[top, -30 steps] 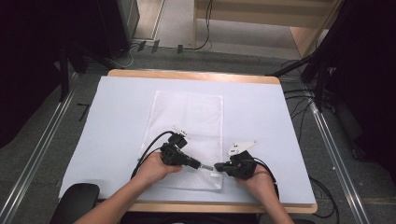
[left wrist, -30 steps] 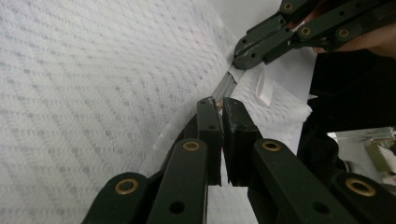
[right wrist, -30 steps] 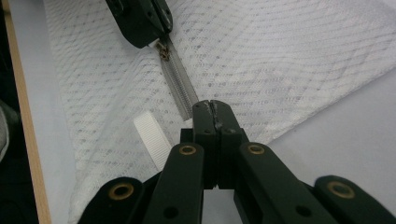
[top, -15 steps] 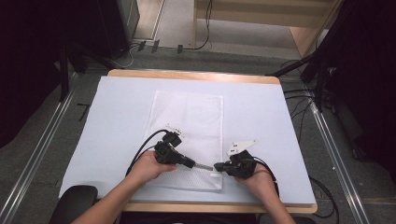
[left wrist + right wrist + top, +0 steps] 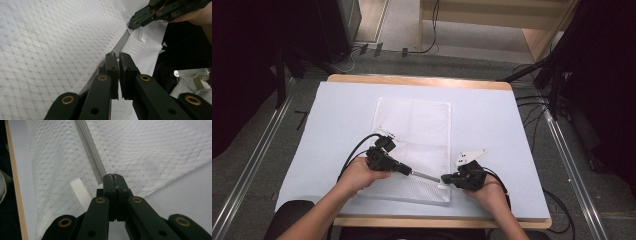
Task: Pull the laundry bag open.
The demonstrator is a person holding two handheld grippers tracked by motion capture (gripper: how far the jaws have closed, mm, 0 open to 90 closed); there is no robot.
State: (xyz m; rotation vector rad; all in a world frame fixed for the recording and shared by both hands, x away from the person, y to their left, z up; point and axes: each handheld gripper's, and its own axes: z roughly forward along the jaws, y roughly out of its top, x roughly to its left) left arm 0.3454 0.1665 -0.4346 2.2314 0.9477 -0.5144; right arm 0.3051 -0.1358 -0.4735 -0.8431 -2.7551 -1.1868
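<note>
Table: pale sheet (image 5: 492,125), mesh bag (image 5: 417,130) lying flat.
Right gripper (image 5: 447,178): clamped on the zip (image 5: 91,152) end.
Left gripper (image 5: 118,56): jaws narrow at the zip; grip unclear.
Risk: a slipping pinch, the mesh bunching.

On the worktop (image 5: 492,107) lies one white mesh bag (image 5: 419,125) with one grey zipper (image 5: 90,155) and one white loop tab (image 5: 80,191), worked by two grippers, left (image 5: 439,178) and right (image 5: 443,178).
</note>
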